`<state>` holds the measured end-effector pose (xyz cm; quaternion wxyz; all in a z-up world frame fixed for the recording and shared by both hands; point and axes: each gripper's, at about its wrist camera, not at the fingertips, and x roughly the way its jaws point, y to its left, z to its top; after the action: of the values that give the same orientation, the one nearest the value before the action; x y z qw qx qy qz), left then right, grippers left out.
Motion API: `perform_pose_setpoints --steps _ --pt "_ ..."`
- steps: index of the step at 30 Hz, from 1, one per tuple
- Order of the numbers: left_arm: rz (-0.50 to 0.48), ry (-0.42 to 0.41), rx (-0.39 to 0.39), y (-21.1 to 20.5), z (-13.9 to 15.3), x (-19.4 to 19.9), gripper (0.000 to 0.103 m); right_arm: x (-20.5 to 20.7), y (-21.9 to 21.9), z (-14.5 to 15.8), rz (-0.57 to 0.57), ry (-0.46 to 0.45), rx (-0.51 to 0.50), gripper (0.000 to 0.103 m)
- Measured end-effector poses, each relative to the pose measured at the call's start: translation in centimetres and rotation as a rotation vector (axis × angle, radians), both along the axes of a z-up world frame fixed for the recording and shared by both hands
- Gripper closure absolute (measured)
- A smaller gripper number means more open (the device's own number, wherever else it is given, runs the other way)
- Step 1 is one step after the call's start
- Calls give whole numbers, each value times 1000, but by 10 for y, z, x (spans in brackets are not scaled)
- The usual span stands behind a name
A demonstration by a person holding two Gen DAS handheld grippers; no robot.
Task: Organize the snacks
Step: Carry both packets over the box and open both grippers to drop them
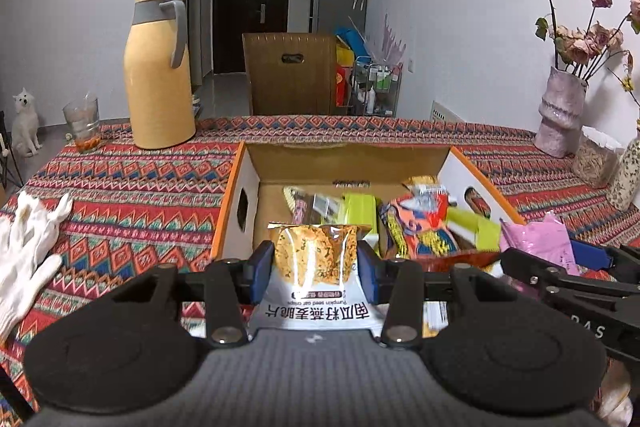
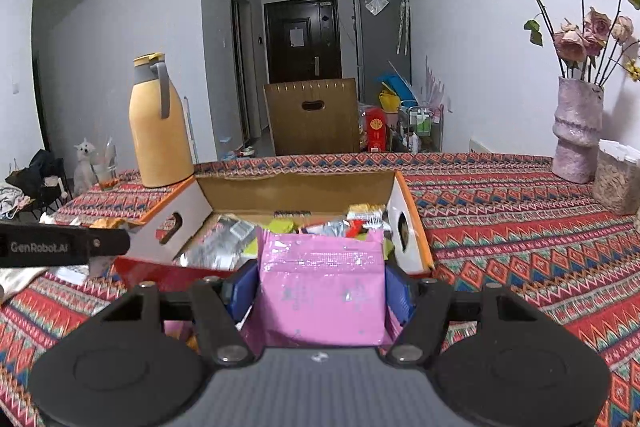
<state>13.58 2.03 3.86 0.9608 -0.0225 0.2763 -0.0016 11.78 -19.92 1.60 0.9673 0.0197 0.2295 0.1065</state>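
My left tongs point(image 1: 316, 269) pinch the pumpkin seed oat crisps pouch point(image 1: 313, 259), its bottom edge hidden behind the tong body. My right tongs point(image 2: 320, 291) pinch a pink packet point(image 2: 320, 291), print unreadable. Both sit at the near edge of the cardboard box point(image 1: 240, 179) on the desk point(image 1: 132, 179); its snacks point(image 1: 420, 227) are blurred.

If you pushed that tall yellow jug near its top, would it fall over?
Maybe. The yellow jug is tall and stands upright on the patterned tablecloth, so a push up high could tip it. Its base looks wide, which probably helps. I can't see inside, so how heavy it is stays unknown. Pushing low would likely slide it instead.
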Motion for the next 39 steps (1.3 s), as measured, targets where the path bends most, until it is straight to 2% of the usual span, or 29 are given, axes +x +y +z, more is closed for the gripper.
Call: perform_pose_setpoints --steps 14,19,24,29,32,34,35,36,39 --pt "51 -20 -28 -9 2 75 58 73 14 6 -73 -19 -5 38" --pt "88 -4 -34 -3 -16 95 58 97 17 -4 -92 -22 9 38" --pt "101 50 -32 5 -38 112 58 106 16 -20 -105 -25 7 38" --pt "91 66 -17 4 -45 113 57 109 17 -26 -82 -10 5 37" --pt "99 42 -20 4 -42 109 37 109 14 -28 -78 -7 14 25" --pt "113 15 -23 5 -40 105 10 106 9 -26 -91 -17 43 8" --pt "127 2 -20 6 -38 102 4 105 6 -25 -96 -22 56 4" --pt "138 -12 -15 6 -37 100 1 103 3 -24 -103 -25 70 1" --pt "140 -23 -20 6 -34 96 0 98 -1 -22 -103 -29 89 0"
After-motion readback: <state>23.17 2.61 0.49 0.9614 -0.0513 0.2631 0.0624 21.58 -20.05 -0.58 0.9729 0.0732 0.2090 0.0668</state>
